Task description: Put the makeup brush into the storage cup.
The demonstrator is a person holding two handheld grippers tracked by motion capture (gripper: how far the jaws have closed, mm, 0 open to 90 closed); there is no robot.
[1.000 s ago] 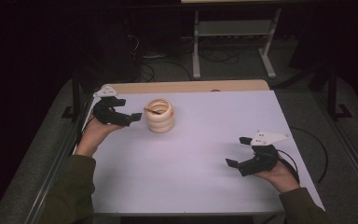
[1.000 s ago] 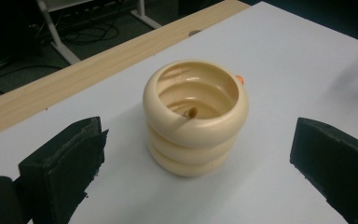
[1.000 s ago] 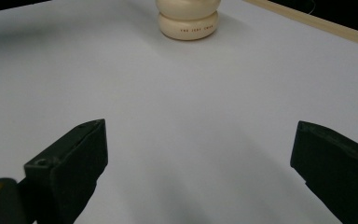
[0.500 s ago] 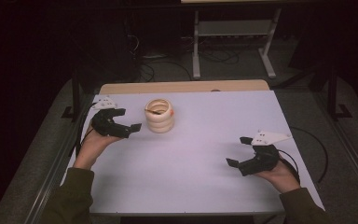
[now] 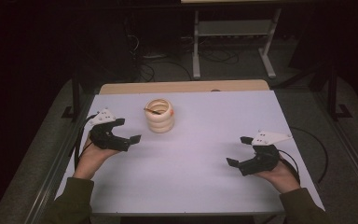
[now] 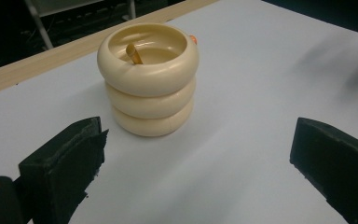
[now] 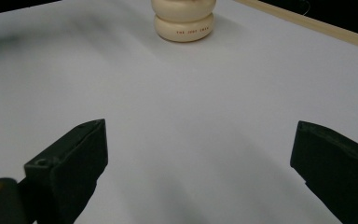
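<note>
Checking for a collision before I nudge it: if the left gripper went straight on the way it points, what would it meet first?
Probably the cream ringed holder. In the left gripper view it stands just ahead of the open left gripper, nearer the left jaw, with bare white table between. It might only clip it.

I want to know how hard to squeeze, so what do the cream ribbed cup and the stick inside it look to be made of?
The cream ribbed cup looks like glazed ceramic or smooth moulded plastic: three rounded rings with a soft even sheen and small printed lettering on the lowest ring. I cannot tell which. The stick leaning inside looks like wood or bamboo: matt, tan, with a cut end.
</note>
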